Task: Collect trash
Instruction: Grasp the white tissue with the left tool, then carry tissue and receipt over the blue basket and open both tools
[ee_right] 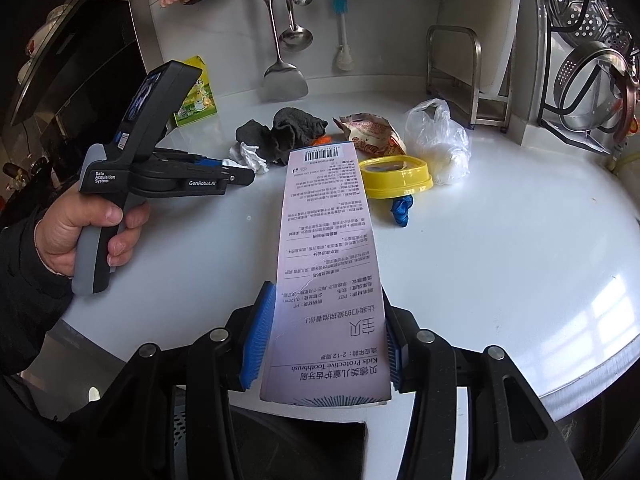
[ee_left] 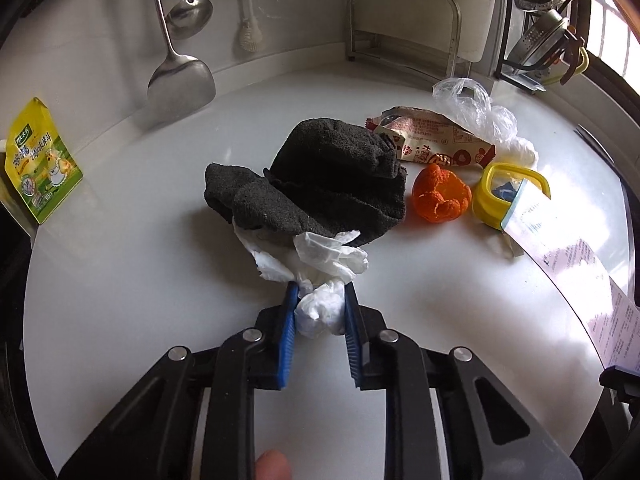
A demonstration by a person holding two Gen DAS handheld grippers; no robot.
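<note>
At lower centre, the left gripper [ee_left: 320,304] clamps the crumpled tissue [ee_left: 320,264], tucked under the dark cloth [ee_left: 316,180]. The right gripper [ee_right: 326,332] clamps the toothbrush box [ee_right: 326,248] lengthwise (probably both bound for the bin).

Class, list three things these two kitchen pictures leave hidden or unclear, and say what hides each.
1. Tissue: left wrist view, its far part lies under the dark cloth.
2. Yellow lid: left wrist view, partly covered by the toothbrush box.
3. White contents of the plastic bag: right wrist view, blurred by the film.
</note>
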